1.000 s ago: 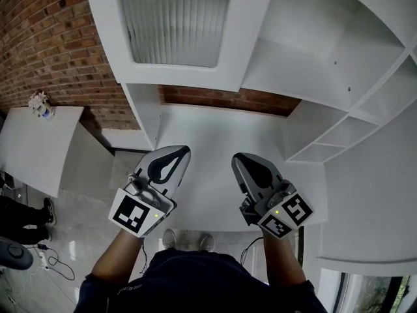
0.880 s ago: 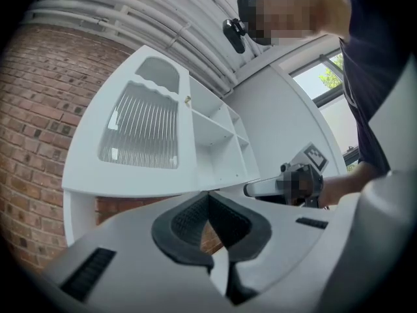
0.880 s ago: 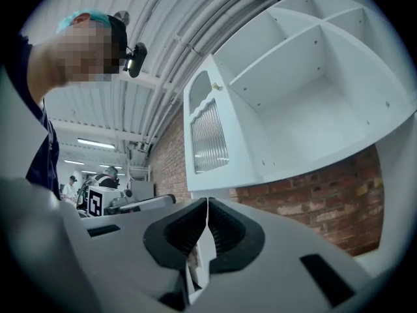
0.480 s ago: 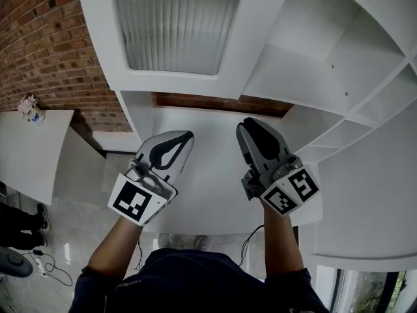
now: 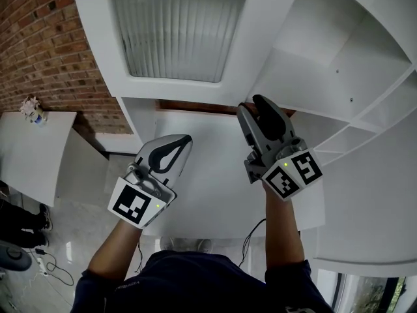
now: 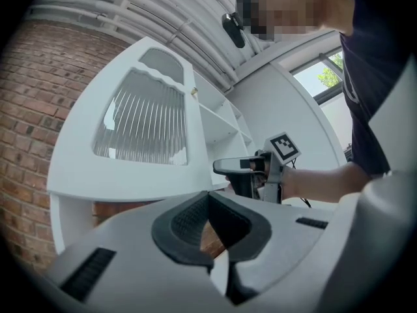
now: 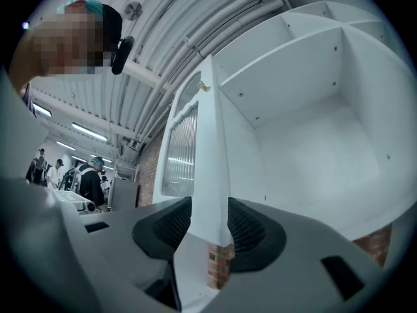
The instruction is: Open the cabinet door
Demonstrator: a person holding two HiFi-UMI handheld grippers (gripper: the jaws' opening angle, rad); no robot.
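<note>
The cabinet door point(image 5: 260, 38) is a white frame round a ribbed glass panel point(image 5: 176, 28), and it stands part-way out from the cabinet. My right gripper point(image 5: 251, 104) is raised to the door's free edge near its lower corner. Its jaws are opening, and in the right gripper view the door's edge point(image 7: 210, 168) runs up between the two pads point(image 7: 171, 225) with only a slim gap on each side. My left gripper point(image 5: 186, 138) hovers lower over the white counter, shut and empty. In the left gripper view the door point(image 6: 146, 116) and the right gripper point(image 6: 228, 167) both show ahead.
Open white shelf compartments point(image 5: 339, 38) fill the cabinet to the right of the door. A white counter point(image 5: 208, 181) lies below, a brick wall point(image 5: 39, 44) at the left, and a white table point(image 5: 32, 155) with a small object point(image 5: 32, 109). People point(image 7: 91, 181) stand far off.
My right gripper rose and moved forward from over the counter to the door's edge, and its jaws went from shut to spread. The left gripper shifted only slightly.
</note>
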